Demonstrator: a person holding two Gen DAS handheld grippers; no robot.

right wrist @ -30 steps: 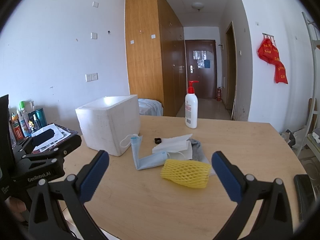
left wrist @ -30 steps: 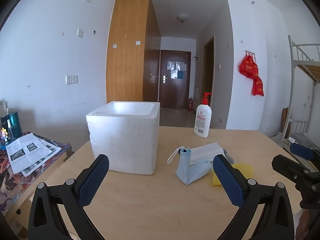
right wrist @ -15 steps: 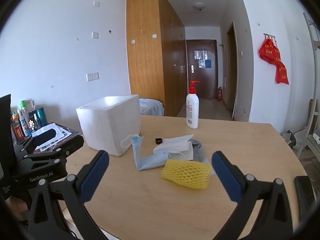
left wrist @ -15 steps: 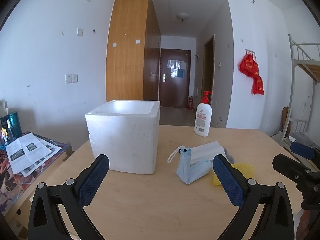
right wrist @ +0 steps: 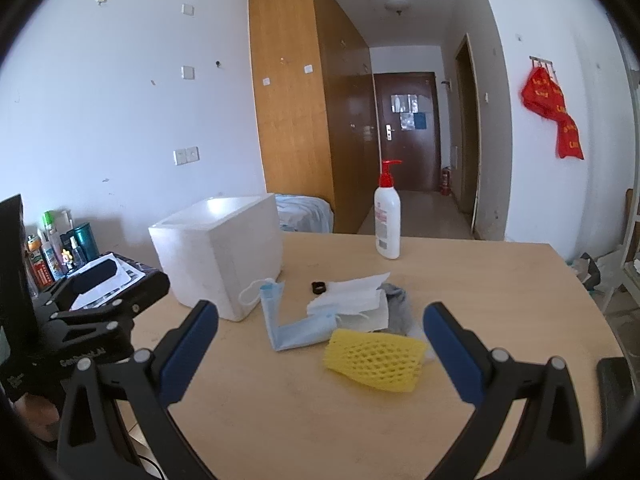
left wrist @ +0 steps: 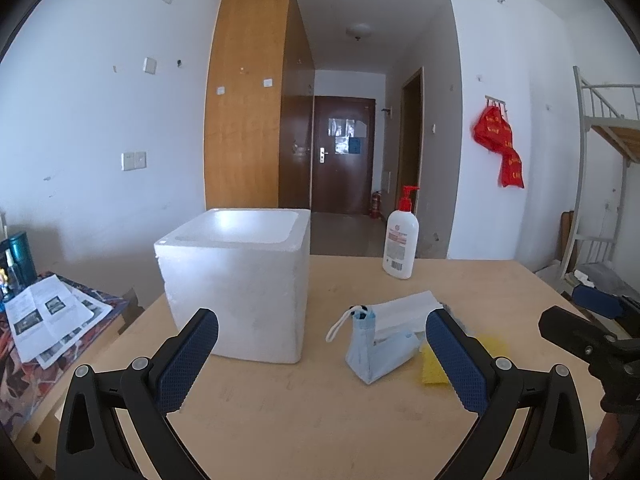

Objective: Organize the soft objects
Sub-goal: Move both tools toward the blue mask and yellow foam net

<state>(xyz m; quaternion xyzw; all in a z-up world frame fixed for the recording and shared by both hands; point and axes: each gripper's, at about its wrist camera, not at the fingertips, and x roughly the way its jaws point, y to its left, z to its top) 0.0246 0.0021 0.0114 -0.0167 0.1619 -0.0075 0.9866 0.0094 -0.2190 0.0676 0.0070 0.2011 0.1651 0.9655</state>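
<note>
A white foam box (left wrist: 240, 280) stands open on the wooden table (left wrist: 320, 420); it also shows in the right wrist view (right wrist: 218, 256). Right of it lies a pile of soft things: a blue face mask (right wrist: 292, 320), white masks (right wrist: 352, 300), a grey cloth (right wrist: 396, 308) and a yellow foam net (right wrist: 376, 360). The blue mask (left wrist: 376, 348) and yellow net (left wrist: 432, 364) show in the left wrist view too. My left gripper (left wrist: 322, 360) is open and empty, short of the box and pile. My right gripper (right wrist: 320, 354) is open and empty, just before the yellow net.
A white pump bottle with a red top (right wrist: 387, 220) stands at the table's far side. A small black ring (right wrist: 319, 287) lies by the masks. A side table with papers and bottles (left wrist: 48, 312) stands to the left. A bunk bed frame (left wrist: 600, 184) is at the right.
Both grippers have moved slightly forward toward the table's objects. Both stay open and empty; nothing on the table has moved.
</note>
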